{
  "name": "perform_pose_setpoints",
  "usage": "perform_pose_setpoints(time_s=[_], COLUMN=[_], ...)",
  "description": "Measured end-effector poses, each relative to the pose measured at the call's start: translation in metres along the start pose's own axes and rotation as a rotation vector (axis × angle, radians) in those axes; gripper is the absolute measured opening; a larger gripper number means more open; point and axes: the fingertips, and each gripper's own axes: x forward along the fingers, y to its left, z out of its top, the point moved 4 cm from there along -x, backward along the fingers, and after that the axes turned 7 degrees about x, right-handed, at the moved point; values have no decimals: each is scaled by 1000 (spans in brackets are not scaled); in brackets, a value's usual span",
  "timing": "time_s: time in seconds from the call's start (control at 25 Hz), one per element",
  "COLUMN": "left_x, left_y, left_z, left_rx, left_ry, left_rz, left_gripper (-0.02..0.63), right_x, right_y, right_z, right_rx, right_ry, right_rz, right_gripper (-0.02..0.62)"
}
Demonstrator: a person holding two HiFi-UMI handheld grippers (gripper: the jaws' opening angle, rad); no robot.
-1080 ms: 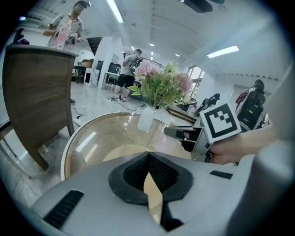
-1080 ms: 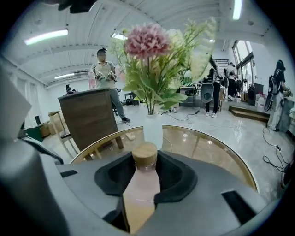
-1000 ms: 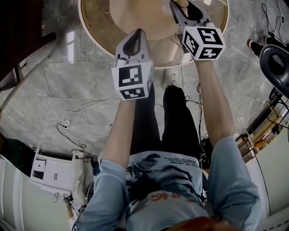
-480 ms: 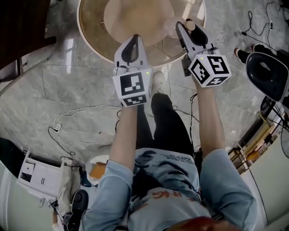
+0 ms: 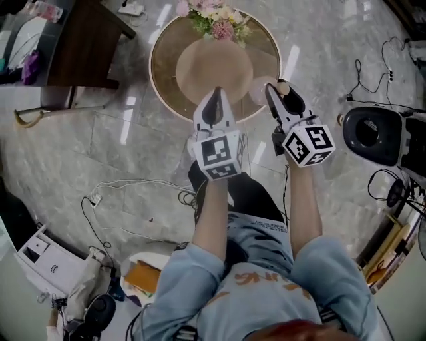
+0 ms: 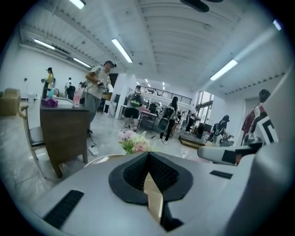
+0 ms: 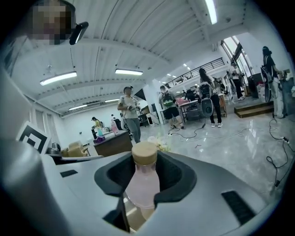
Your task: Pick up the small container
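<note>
Small container [image 7: 142,183] in my right gripper [image 5: 273,91], above the round table [image 5: 162,83].
My left gripper [image 5: 216,98] sits alongside to its left; flowers [image 5: 214,18] at the table's far edge.

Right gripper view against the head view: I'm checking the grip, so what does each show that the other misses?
Only the right gripper view: jaws pressed against the small container under its tan cap, people standing beyond. Only the head view: the person's arms, the whole round table. Both: the right gripper holding that container.

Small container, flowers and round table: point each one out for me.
small container [image 7: 143,186]: right gripper view, on its pink body.
flowers [image 5: 217,18]: head view, on the blooms.
round table [image 5: 164,68]: head view, on its bare left top.
</note>
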Motion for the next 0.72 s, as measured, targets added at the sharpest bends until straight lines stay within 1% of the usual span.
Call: perform_pose_setpoints(time_s=[0.12,0.2,0.24,0.32,0.4,0.52,0.64,0.72], left_x=[-32,-50,-56,-63,-71,-85,-100,-107], left_y=[-12,-19,-24,-36,-45,-58,-68,-73], left_z=[21,37,46,67,93,131,158,175], left_rx=[-39,-49,-42,-6,41,108,170,196], left_ry=[-16,-28,-38,-68,-113,-186,-246,-284], left_rz=[73,111,116,97,71,38,9,6], left_gripper=[23,23,23,23,23,23,23,23], right_x=[-36,-55,-63,-79,-95,-116,-130,-132], right_y=[4,8,10,16,24,36,48,58], right_z=[31,53,64,86,106,133,153,166], right_rx=[43,60,55,28,-18,-132,-234,-299], right_ry=[-54,-100,-118,-149,-171,-188,-202,-219], right_rz=[-38,-53,-60,-72,-78,-60,-38,-24], right_gripper=[150,150,150,150,150,150,150,150])
